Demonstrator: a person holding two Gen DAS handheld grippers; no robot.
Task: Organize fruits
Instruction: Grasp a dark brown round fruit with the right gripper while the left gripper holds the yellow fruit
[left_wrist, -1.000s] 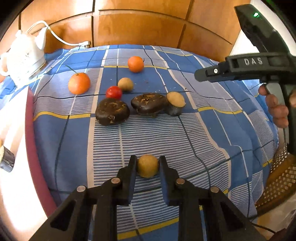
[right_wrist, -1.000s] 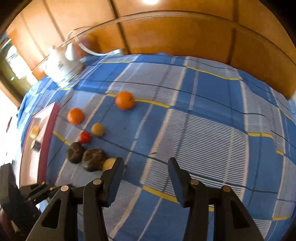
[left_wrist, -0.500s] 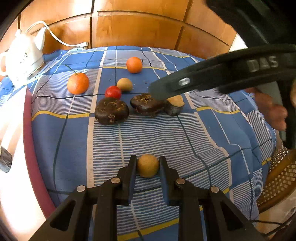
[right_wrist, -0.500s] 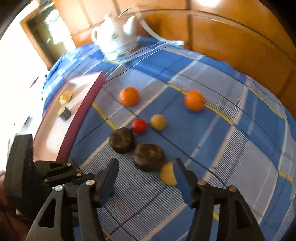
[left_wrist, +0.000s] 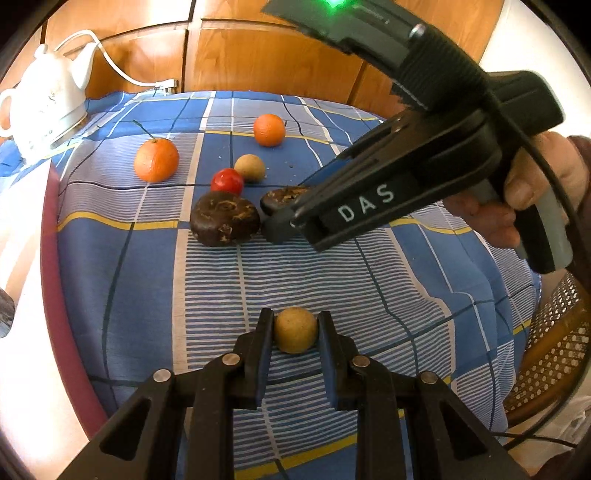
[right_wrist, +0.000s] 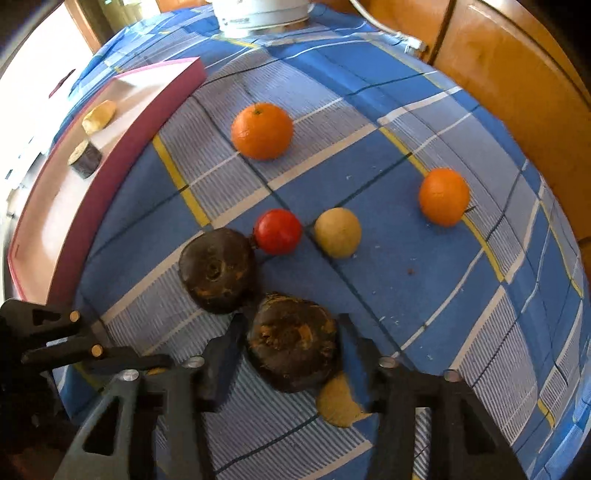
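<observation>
I observe my left gripper (left_wrist: 294, 329) clenched on a small tan round fruit (left_wrist: 294, 329) at the near edge of the blue checked cloth (left_wrist: 332, 280), its pads pressing both sides. My right gripper (right_wrist: 291, 345) points steeply down over the fruit cluster; its jaws have just been closing, and a dark brown fruit (right_wrist: 293, 341) sits between them, though I cannot tell whether the pads press it. A pale half fruit (right_wrist: 338, 402) lies touching its near side. A second dark fruit (right_wrist: 218, 269) rests just to the left, with a red fruit (right_wrist: 277, 231) and a tan fruit (right_wrist: 338, 232) beyond it. Two oranges (right_wrist: 262, 130) lie farther off. A pink-rimmed tray (right_wrist: 122, 133) at the left holds two small items.
</observation>
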